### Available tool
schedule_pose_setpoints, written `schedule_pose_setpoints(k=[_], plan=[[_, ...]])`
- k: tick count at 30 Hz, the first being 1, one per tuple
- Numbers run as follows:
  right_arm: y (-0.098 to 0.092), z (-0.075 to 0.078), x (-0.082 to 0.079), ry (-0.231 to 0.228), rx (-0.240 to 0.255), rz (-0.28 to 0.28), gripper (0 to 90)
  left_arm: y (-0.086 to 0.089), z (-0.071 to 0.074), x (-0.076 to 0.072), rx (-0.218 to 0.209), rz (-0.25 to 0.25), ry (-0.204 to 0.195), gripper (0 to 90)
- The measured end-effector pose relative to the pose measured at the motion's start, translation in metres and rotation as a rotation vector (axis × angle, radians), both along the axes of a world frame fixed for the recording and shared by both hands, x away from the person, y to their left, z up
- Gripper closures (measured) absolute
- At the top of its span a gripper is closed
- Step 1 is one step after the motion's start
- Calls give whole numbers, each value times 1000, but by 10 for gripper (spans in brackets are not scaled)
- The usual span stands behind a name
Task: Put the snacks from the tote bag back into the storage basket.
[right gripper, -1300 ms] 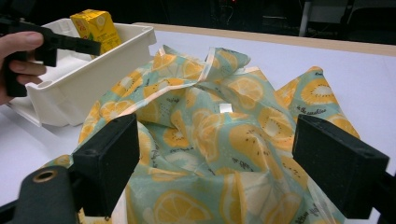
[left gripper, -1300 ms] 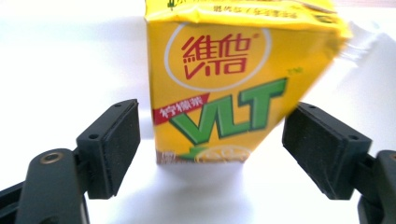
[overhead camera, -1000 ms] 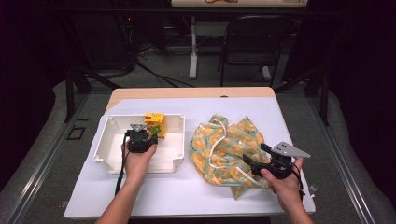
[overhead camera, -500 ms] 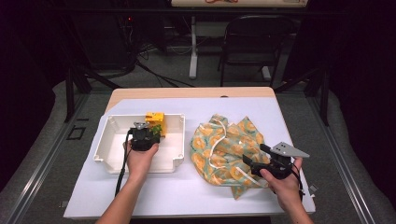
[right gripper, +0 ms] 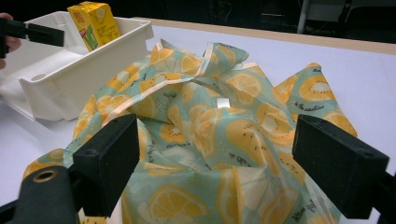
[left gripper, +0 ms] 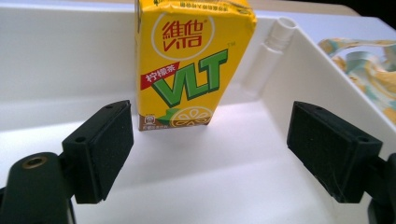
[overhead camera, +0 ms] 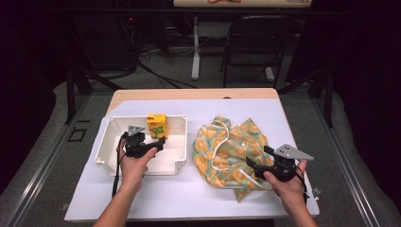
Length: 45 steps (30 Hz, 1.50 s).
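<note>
Up close, carton (left gripper: 194, 60) lettering legible, overhead perhaps just green blur

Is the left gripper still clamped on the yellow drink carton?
No, the left gripper stands open, its jaws just opened, the yellow drink carton upright beyond them.

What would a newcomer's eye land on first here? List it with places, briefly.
First the bright yellow lemon tea carton, standing upright at the far wall of the white tray on the table's left, with the left gripper just in front of it, jaws just opened and apart from it. Next the crumpled fruit-print cloth bag to the tray's right, where the right gripper hangs open over its near edge.
</note>
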State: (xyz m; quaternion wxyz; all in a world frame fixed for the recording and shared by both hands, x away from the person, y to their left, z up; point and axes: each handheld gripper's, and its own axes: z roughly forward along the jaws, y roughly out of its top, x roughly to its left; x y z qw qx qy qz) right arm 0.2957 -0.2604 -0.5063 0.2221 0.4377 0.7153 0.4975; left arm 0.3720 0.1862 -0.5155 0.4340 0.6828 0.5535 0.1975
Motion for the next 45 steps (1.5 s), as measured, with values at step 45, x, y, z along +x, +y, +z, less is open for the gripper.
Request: schedule_pose_setpoints(k=[45], plan=[[-26, -4, -11, 12, -27, -60, 142, 54, 10, -91, -64, -118, -118, 38]])
